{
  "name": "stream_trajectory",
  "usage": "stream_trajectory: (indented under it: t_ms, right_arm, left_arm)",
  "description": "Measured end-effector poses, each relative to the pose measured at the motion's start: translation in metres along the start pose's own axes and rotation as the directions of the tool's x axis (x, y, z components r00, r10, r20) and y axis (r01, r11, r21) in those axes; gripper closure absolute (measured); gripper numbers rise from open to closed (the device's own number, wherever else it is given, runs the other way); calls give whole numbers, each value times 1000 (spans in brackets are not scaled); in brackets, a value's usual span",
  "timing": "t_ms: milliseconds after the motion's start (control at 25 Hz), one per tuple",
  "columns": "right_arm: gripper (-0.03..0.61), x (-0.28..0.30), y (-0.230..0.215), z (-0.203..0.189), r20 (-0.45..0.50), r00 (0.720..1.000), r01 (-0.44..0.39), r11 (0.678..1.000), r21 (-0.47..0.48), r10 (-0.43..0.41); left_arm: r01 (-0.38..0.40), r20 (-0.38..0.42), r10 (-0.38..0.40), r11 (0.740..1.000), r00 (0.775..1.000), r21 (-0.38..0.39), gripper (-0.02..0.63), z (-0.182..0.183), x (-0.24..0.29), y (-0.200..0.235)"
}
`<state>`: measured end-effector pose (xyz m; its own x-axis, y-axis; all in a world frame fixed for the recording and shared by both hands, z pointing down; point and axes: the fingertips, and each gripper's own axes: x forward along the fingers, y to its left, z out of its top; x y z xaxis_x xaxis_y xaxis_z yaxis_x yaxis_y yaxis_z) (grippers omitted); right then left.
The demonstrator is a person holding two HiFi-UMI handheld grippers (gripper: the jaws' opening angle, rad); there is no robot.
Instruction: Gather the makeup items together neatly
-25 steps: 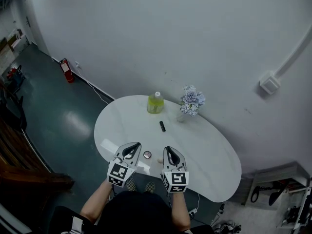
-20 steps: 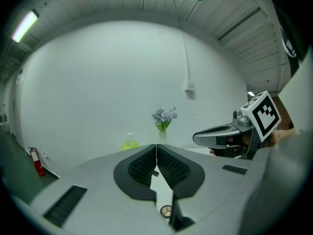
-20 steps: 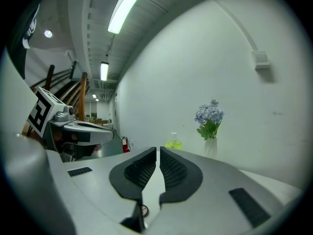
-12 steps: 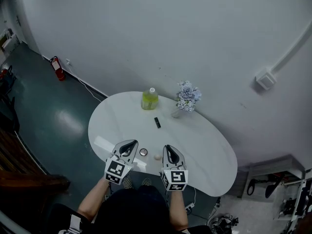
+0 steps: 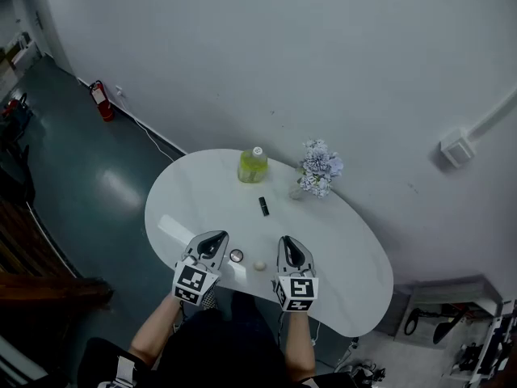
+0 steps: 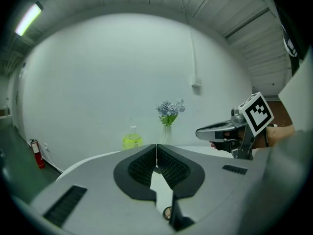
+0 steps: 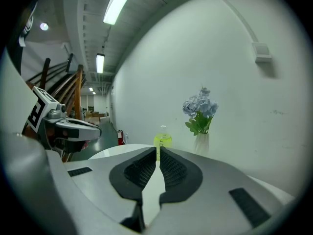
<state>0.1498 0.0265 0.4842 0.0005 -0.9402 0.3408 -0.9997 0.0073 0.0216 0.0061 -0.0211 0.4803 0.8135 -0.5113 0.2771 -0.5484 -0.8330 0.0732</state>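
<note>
Head view puts three small makeup items on the white desk (image 5: 347, 257). A small round compact (image 5: 236, 255) and a pale egg-shaped sponge (image 5: 259, 265) lie near each other by the near edge. A short black tube (image 5: 263, 206) lies apart from them toward the middle.

The left gripper (image 5: 213, 241) hangs just left of the compact, and the right gripper (image 5: 288, 244) just right of the sponge, so both items sit between them. Neither gripper touches an item.

In the left gripper view, the left gripper's jaws meet at their tips with nothing between them. The compact shows on the desk below the gap at the base of the jaws. In the right gripper view, the right gripper's jaws are likewise closed together and empty. Each gripper carries a cube with black-and-white square markers.

Toward the far edge stands a clear bottle (image 5: 252, 166) of yellow-green liquid. Its label is too small to read. Right of it, a pale vase (image 5: 299, 191) holds blue flowers (image 5: 321, 166). A red fire extinguisher (image 5: 100, 100) stands on the floor by the wall.
</note>
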Motion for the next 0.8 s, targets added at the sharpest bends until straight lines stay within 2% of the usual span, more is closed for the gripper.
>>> stream_trajectory:
  t_ms: [360, 800]
  right_arm:
    - [531, 77, -18, -16, -85, 985, -154, 988, -22, 152]
    - [529, 155, -31, -65, -215, 945, -257, 966, -16, 248]
  left_arm:
    - [-148, -58, 144, 986, 988, -77, 594, -16, 39, 35]
    - [-224, -145, 205, 965, 968, -134, 594, -53, 74, 50]
